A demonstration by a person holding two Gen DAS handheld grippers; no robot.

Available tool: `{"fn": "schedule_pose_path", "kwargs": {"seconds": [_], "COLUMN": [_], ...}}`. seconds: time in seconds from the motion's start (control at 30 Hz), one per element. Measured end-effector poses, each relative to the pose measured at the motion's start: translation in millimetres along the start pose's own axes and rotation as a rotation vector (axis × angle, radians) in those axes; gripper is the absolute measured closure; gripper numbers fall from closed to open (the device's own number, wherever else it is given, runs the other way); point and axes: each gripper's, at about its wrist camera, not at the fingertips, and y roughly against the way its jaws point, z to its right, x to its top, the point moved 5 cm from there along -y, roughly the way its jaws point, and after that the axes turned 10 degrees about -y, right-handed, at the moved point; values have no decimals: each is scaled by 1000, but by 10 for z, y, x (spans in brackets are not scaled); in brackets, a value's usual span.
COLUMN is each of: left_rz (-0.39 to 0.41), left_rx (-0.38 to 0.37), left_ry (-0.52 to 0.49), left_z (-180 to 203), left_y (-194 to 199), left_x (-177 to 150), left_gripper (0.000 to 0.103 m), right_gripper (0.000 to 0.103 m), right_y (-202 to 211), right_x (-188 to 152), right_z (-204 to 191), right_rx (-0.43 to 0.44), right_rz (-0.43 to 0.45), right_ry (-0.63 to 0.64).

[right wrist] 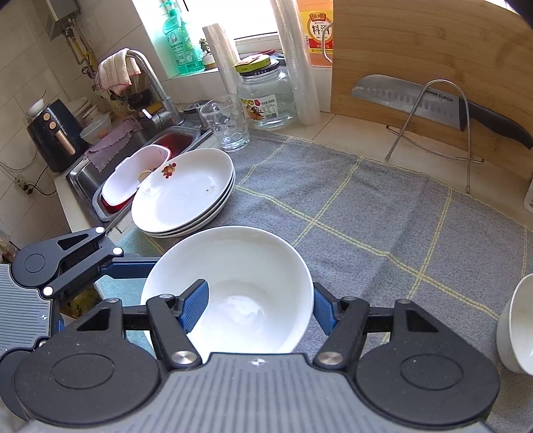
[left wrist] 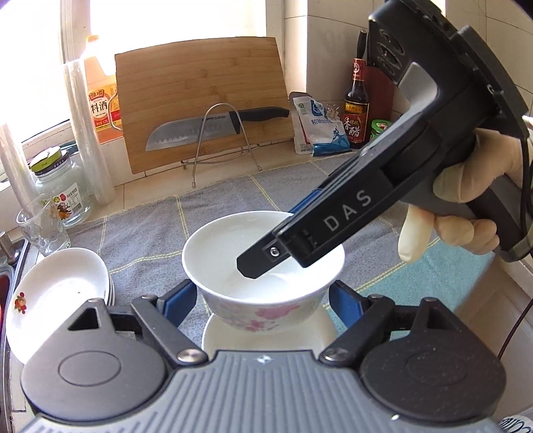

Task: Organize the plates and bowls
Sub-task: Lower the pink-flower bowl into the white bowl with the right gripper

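Blown-out window (left wrist: 140, 20) daylight, sharp focus, fisheye-bent edges.

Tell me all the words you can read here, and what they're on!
"SUPOR": knife blade.
"DAS": right gripper body.
"料酒": orange bottle label.
"香醋": dark bottle label.
Jar, white bag and green soap bottle: print too small to read.
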Motion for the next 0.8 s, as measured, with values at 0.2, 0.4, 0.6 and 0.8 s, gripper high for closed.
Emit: {"fn": "schedule_pose_path", "kwargs": {"seconds": [0.2, 0.4, 0.6, 0.8], "left_rz": [-11, -21, -37, -49], "left_rx": [-2, -23, -55, -82], "left_ry": [-1, -4, -12, -14], "left_z": [-61, -72, -48, -42], "left_y": [87, 118, 95, 41], "left_x": [-125, -236, -316, -353], "left_gripper": [17, 17, 17, 17], "right_gripper": [31, 31, 31, 31], "right_y": [-77, -109, -146, -151], "right_x": [-65, -141, -246, -292], "right_z": [-139, -204, -189, -154], "right_rx": [4, -2, -15, -25], "right_rz": [-10, -17, -30, -30], "right_ry": [-3, -19, -46, -68]}}
